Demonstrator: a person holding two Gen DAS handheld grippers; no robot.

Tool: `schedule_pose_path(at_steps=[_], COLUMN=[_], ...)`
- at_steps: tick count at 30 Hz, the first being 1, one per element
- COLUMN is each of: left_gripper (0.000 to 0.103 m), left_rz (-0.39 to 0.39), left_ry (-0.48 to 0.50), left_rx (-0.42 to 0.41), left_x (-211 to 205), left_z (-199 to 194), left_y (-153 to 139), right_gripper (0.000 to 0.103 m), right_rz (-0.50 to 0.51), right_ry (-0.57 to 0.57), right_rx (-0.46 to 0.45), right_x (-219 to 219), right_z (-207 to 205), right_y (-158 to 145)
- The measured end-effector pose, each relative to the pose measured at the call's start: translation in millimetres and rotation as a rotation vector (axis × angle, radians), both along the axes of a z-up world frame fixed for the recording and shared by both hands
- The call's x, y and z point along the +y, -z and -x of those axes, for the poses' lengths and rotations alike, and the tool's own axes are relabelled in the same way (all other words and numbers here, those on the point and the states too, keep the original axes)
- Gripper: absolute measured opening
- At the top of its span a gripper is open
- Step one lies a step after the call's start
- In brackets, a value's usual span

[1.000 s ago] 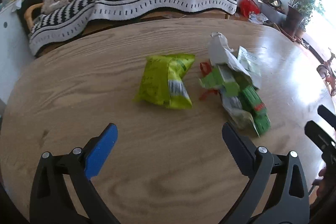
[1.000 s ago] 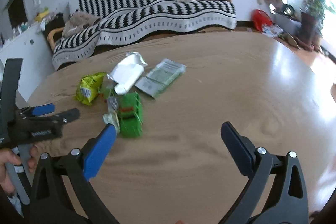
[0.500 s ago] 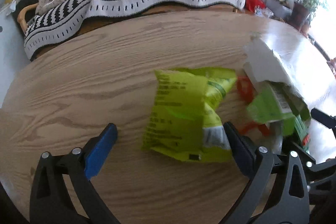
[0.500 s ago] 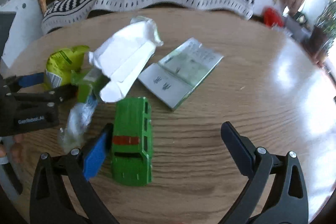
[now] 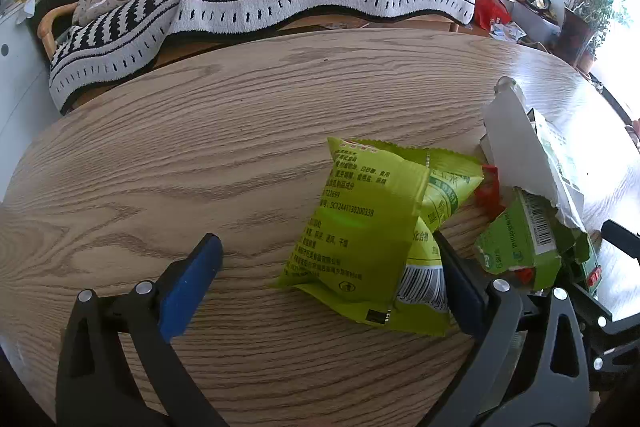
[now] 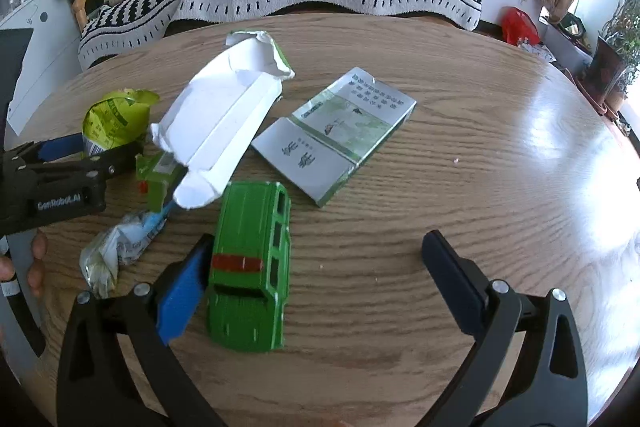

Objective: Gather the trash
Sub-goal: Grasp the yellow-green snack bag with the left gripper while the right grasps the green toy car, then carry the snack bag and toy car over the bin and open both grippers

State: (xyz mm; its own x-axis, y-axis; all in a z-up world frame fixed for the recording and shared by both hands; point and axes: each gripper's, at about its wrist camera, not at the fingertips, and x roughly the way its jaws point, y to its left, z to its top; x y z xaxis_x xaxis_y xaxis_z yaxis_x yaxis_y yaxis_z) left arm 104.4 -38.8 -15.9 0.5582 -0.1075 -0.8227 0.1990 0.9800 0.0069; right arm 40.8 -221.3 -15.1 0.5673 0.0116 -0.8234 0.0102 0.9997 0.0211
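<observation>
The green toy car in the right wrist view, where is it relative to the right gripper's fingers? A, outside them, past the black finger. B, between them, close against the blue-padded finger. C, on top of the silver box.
B: the green toy car lies on the wooden table inside the open right gripper, beside the blue-padded finger.

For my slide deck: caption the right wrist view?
Open right gripper beside a green toy car among wrappers on a wooden table.
</observation>
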Motion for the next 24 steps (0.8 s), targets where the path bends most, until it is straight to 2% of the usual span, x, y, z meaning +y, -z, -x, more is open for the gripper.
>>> schedule_pose_path(at_steps=[5, 8, 9, 10, 11, 12, 13, 14, 16, 18, 21, 24], left_gripper=[0.097, 0.094, 0.078, 0.066, 0.066, 0.063, 0.055, 0.049, 0.045, 0.044, 0.044, 0.044], left_rz=[0.003, 0.011, 0.018, 0.016, -0.002, 0.011, 0.027, 0.04, 0.083, 0.1, 0.117, 0.125], left_ry=[0.0, 0.04, 0.052, 0.065, 0.072, 0.086, 0.1, 0.107, 0.103, 0.095, 0.082, 0.078], left_rx=[0.0, -0.006, -0.017, -0.036, -0.039, -0.041, -0.04, -0.037, -0.019, -0.02, -0.02, -0.021], left_x=[0.5, -0.6, -1.3, -2.7, -5.0, -4.9, -5.3, -4.8, 0.1, 6.7, 14.8, 19.4], left_z=[0.4, 3.9, 5.6, 8.1, 9.6, 11.2, 12.7, 13.4, 14.1, 14.9, 14.9, 15.1], left_y=[0.0, -0.3, -1.6, -3.7, -3.1, -4.1, -5.2, -6.7, -10.5, -13.0, -15.7, -17.9], right_gripper=[0.098, 0.098, 0.097, 0.096, 0.085, 0.046, 0.035, 0.032, 0.032, 0.032, 0.032, 0.032], right_rz=[0.001, 0.004, 0.004, 0.005, 0.0, -0.001, 0.001, 0.021, -0.003, -0.037, 0.006, 0.022], right_ry=[-0.001, -0.001, -0.004, -0.01, -0.017, -0.032, -0.047, -0.04, -0.041, -0.003, 0.04, 0.049], right_rx=[-0.002, -0.001, -0.001, -0.002, -0.009, -0.024, -0.049, -0.061, -0.064, -0.104, -0.174, -0.178], right_x=[0.6, 1.6, 1.9, 3.0, 1.4, 2.7, 4.7, 7.4, 8.4, 4.9, 5.1, 4.8], right_z=[4.3, 6.4, 8.0, 8.5, 17.8, 20.8, 25.8, 30.6, 37.0, 47.8, 60.7, 61.7], right_y=[1.5, 1.3, 1.4, 1.8, 0.5, -1.8, -5.4, -7.3, -8.2, -14.6, -24.9, -26.6])
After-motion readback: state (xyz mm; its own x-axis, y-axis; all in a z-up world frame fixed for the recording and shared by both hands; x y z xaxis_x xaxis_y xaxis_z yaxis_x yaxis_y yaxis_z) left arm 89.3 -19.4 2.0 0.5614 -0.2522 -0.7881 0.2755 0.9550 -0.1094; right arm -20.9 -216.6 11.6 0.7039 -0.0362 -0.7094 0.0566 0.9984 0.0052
